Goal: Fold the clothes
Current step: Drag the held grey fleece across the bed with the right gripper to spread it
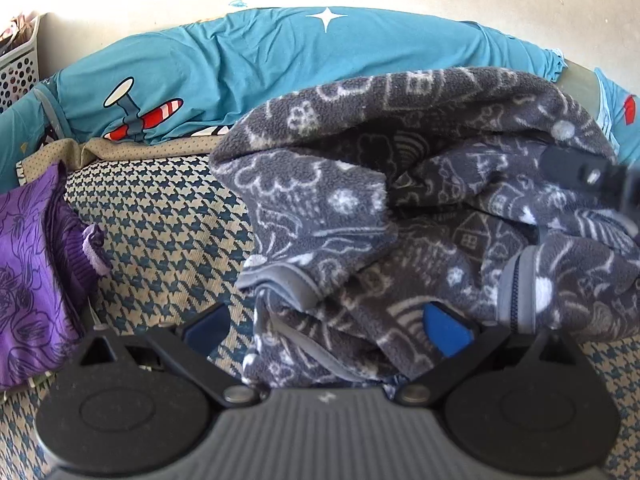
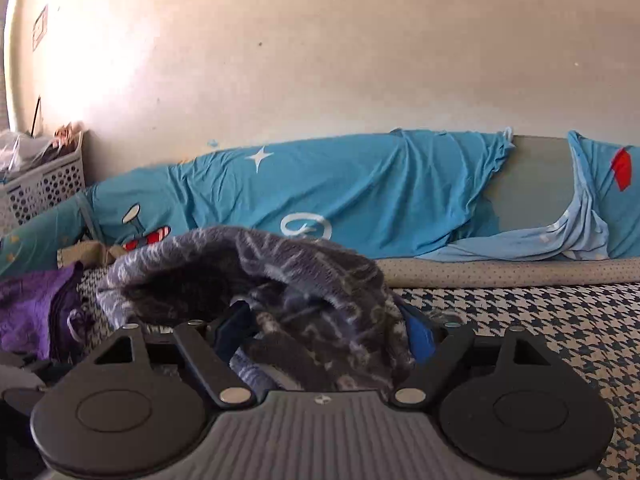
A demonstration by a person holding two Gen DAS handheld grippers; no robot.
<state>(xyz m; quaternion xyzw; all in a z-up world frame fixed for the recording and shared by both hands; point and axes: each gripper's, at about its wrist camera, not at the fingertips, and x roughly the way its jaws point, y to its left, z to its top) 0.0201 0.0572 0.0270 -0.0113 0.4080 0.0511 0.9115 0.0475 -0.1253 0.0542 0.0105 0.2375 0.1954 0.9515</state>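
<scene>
— Where was the grey fleece garment [image 1: 420, 208]?
— Bunched on the houndstooth cover [image 1: 168, 216], with a purple garment [image 1: 28, 264] well to its left.
— And the grippers?
— The left gripper [image 1: 326, 326] had its fingers wide apart, fleece heaped between them. The right gripper [image 2: 324, 330] likewise stood spread, fabric draped over it; no clamping showed.
— Behind?
— A blue sheet [image 2: 360, 192] along the wall.

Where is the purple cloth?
In the left wrist view, the purple cloth lies at the far left on the houndstooth cover, left of the grey fleece.
</scene>
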